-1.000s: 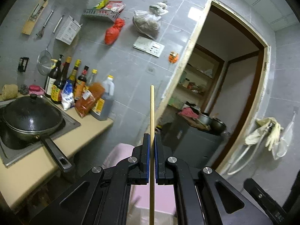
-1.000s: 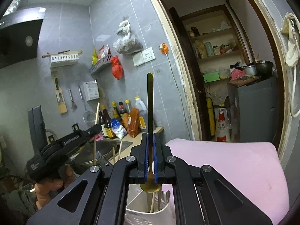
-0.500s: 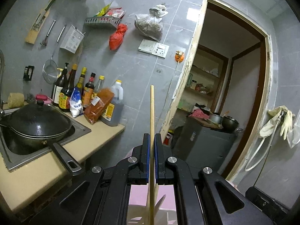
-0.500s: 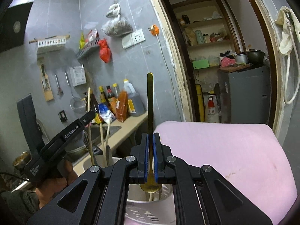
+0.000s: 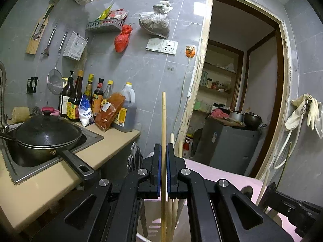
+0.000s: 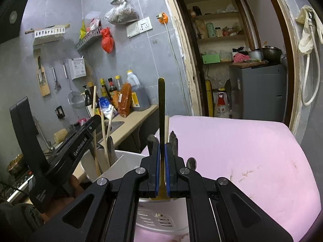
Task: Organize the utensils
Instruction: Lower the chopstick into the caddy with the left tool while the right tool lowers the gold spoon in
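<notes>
A pink cushion carries a white holder at its left edge — chopsticks and a few metal handles stand in it. The left gripper is clamped on an upright wooden chopstick, whose lower end hangs just above the holder. The right gripper is closed on a gold spoon — handle up, bowl hidden behind the fingers, over the holder's right compartment.

Grey tiled wall, beige counter, open doorway
</notes>
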